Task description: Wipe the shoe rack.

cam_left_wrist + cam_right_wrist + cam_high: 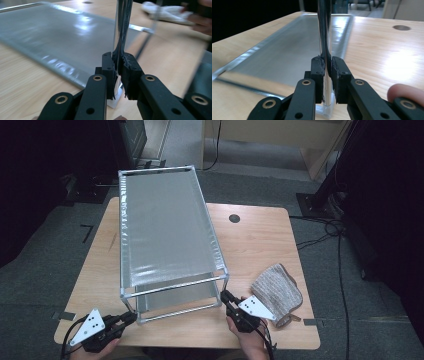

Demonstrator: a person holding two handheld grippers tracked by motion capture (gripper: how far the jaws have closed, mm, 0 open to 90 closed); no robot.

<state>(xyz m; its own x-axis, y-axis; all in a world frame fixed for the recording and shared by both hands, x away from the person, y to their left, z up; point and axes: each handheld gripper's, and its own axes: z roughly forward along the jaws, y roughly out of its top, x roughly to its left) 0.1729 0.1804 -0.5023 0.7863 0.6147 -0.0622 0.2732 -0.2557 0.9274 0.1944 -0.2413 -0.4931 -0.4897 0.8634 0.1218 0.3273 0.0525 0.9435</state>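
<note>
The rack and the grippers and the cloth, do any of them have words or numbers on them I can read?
No words, labels, brands or numbers can be read anywhere.
Rack: bare metal posts and plain shelves, no text.
Left gripper and right gripper: their grey plates carry small dark dots, no letters.
Cloth: plain knit, no readable tag.
Table: a dark round hole, no writing.

The two-tier rack [167, 227] has shiny metal tubes and silvery, glossy mesh shelves; the table [260, 240] is matt light wood; the cloth [278, 290] looks coarse knitted.
</note>
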